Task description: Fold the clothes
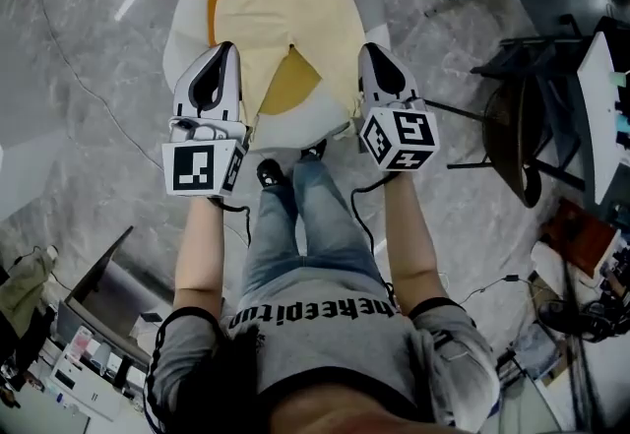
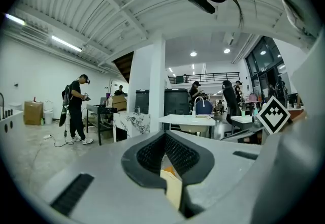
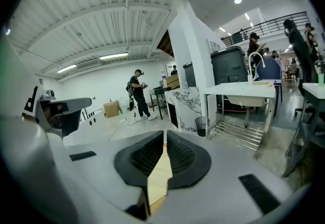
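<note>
A cream-coloured garment [image 1: 281,9] lies spread on a round white table [image 1: 185,24], over an orange cloth [image 1: 287,88] that shows between its two legs. My left gripper [image 1: 229,52] is at the near end of the garment's left leg, my right gripper [image 1: 368,52] at the near end of the right leg. In the left gripper view the left gripper [image 2: 165,140] has its jaws closed on a strip of cream fabric [image 2: 173,187]. In the right gripper view the right gripper [image 3: 165,139] likewise pinches cream fabric [image 3: 158,180].
The person's legs and black shoes [image 1: 270,172] stand against the table's near edge. A black chair [image 1: 520,132] and cluttered desks are at the right, a cable [image 1: 84,78] runs over the grey floor at the left. Other people [image 2: 76,108] stand far off.
</note>
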`<state>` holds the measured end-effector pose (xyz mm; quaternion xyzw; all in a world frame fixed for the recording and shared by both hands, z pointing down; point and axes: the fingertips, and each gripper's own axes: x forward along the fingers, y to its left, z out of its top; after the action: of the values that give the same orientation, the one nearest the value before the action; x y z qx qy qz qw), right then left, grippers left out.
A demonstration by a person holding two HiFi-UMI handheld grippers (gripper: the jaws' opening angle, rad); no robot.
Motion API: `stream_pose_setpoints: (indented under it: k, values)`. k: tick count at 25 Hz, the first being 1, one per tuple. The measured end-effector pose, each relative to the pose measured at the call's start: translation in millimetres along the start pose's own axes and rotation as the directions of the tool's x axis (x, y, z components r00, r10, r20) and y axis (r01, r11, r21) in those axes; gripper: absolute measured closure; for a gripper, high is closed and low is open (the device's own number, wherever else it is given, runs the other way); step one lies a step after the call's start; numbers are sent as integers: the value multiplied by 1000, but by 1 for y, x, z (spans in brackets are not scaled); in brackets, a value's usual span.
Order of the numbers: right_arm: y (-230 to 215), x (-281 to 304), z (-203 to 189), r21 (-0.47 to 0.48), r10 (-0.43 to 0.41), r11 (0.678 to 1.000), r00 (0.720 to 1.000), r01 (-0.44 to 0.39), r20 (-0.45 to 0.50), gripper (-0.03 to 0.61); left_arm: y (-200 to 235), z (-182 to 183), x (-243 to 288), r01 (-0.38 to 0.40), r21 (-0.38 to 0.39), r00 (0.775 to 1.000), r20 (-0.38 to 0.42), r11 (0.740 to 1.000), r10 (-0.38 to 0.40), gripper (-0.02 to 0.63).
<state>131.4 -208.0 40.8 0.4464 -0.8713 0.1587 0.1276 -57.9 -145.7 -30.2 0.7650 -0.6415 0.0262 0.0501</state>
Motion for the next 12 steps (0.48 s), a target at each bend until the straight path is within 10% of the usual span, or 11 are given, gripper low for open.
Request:
stream_pose_setpoints:
  k: [12]
  values:
    - [-55,42,-93,98,-12,995,995,21,-98,551,-15,-84,37,56,-34,998,-36,998,-57,612]
